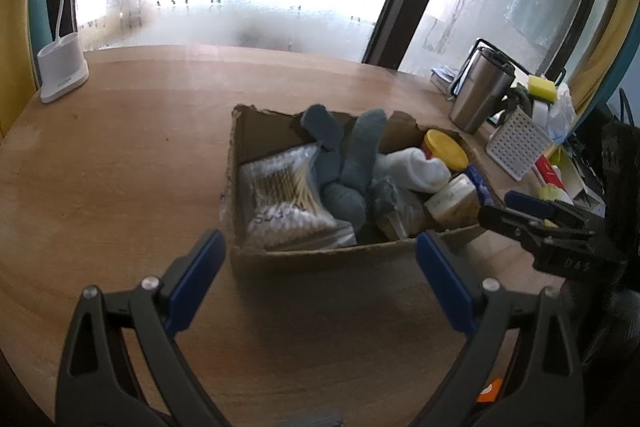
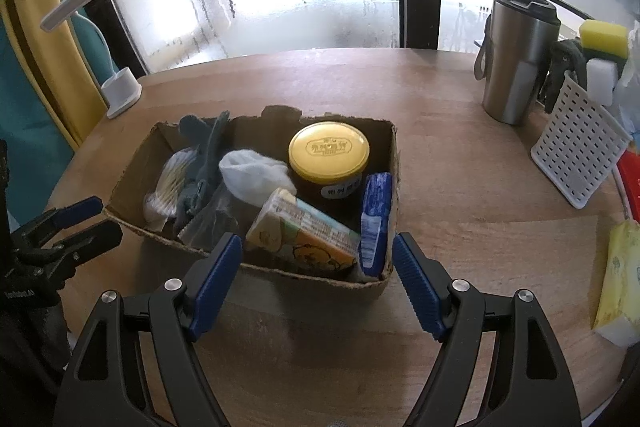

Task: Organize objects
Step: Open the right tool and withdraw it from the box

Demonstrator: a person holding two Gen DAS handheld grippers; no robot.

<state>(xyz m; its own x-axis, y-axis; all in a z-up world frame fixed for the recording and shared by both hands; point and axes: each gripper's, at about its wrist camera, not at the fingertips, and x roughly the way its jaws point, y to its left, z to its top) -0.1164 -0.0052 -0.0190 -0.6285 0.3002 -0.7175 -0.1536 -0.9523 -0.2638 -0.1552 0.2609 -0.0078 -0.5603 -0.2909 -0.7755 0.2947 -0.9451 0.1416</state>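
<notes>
A torn cardboard box (image 1: 236, 147) (image 2: 280, 283) sits mid-table. Inside it lie a bag of cotton swabs (image 1: 280, 195) (image 2: 168, 183), grey socks (image 1: 352, 163) (image 2: 200, 163), a white sock (image 1: 420, 167) (image 2: 252, 171), a yellow-lidded jar (image 1: 446, 149) (image 2: 329, 151), a yellow-orange carton (image 2: 304, 235) and a blue packet (image 2: 376, 219). My left gripper (image 1: 320, 247) stands open just before the box's near wall, holding nothing. My right gripper (image 2: 318, 247) is open too, at the box's near right corner, with nothing between its fingers. Each gripper shows at the edge of the other's view.
A steel tumbler (image 2: 516, 59) (image 1: 480, 91), a white perforated basket (image 2: 576, 147) and a yellow sponge (image 2: 604, 35) crowd the table's right side. A yellow packet (image 2: 620, 279) lies at the right edge. A white lamp base (image 1: 62, 71) stands far left, with the window behind.
</notes>
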